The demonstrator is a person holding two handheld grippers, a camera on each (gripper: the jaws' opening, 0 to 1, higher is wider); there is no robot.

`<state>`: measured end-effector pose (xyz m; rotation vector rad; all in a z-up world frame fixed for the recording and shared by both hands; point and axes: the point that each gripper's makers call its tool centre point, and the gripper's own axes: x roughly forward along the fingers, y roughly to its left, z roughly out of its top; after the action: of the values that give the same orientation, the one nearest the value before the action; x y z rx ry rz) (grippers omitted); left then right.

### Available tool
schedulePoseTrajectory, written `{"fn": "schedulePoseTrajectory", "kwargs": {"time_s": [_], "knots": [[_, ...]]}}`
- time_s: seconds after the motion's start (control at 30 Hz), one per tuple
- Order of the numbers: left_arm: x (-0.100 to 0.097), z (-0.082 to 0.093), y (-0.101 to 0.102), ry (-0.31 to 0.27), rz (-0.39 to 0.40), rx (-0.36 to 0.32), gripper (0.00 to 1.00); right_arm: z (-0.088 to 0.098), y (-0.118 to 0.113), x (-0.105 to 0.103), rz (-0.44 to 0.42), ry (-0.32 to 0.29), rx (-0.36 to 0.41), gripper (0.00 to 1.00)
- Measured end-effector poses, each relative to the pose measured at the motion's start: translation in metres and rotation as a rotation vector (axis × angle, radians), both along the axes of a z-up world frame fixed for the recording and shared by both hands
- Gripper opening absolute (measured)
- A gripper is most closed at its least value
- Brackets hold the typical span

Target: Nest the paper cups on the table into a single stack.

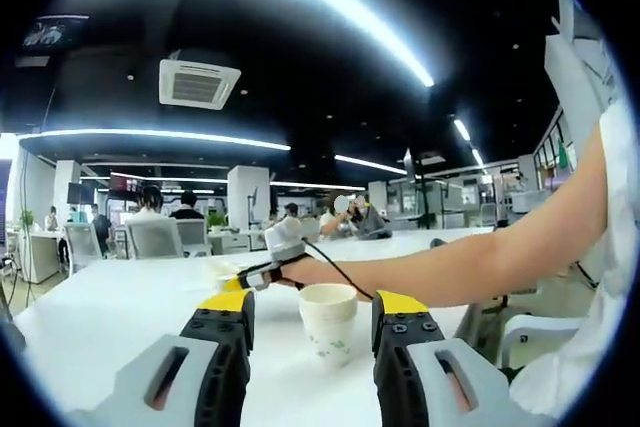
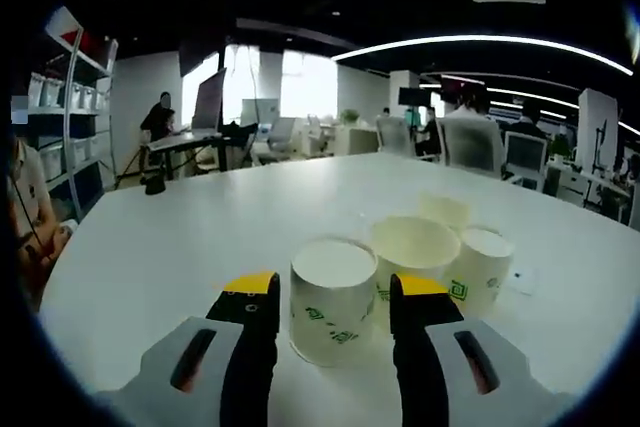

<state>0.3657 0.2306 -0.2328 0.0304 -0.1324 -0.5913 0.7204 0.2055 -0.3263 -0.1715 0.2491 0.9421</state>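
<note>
In the left gripper view a white paper cup (image 1: 328,319) with a green print stands upright on the white table (image 1: 110,312), just ahead of my left gripper (image 1: 312,302). Its jaws are wide open and clear of the cup. Beyond it, a bare arm reaches in from the right with the right gripper (image 1: 238,282) low over the table. In the right gripper view my right gripper (image 2: 335,285) is open, with a cup (image 2: 333,307) standing between its yellow tips. Behind that cup stands an open cream cup (image 2: 415,247), then another cup (image 2: 483,265) and a further one (image 2: 445,209).
The table (image 2: 180,247) stretches wide and bare to the left of the cups. Office chairs (image 2: 470,142), desks and several seated people lie far behind. A white chair (image 1: 530,332) stands at the table's right edge, beside the person's clothing.
</note>
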Motion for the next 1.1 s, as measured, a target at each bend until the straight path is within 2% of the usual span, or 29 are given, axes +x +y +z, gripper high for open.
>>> {"fn": "schedulePoseTrajectory", "kwargs": {"time_s": [0.13,0.37,0.6,0.7,0.73,0.83,1.03,1.1], "knots": [[0.001,-0.006,-0.006,0.012,-0.009,0.015,0.50,-0.002,0.002,0.004,0.002,-0.001,-0.012,0.45],[0.000,-0.002,-0.007,0.004,-0.016,0.007,0.50,0.000,0.006,0.003,0.015,-0.017,-0.032,0.39],[0.003,-0.006,-0.004,0.016,-0.018,-0.005,0.49,0.012,-0.004,-0.013,0.022,-0.038,-0.002,0.38],[0.004,-0.009,-0.004,0.020,-0.020,-0.005,0.49,0.022,-0.011,-0.026,0.033,-0.058,0.026,0.38],[0.004,-0.010,-0.005,0.023,-0.022,-0.006,0.49,0.023,-0.012,-0.022,0.034,-0.060,0.029,0.38],[0.005,-0.011,-0.007,0.026,-0.025,-0.006,0.49,0.035,-0.022,-0.029,0.046,-0.081,0.050,0.38],[0.007,-0.014,-0.007,0.035,-0.024,-0.010,0.48,0.071,-0.039,-0.064,0.085,-0.149,0.129,0.38],[0.008,-0.016,-0.007,0.042,-0.019,-0.004,0.47,0.086,-0.044,-0.088,0.114,-0.180,0.160,0.38]]}}
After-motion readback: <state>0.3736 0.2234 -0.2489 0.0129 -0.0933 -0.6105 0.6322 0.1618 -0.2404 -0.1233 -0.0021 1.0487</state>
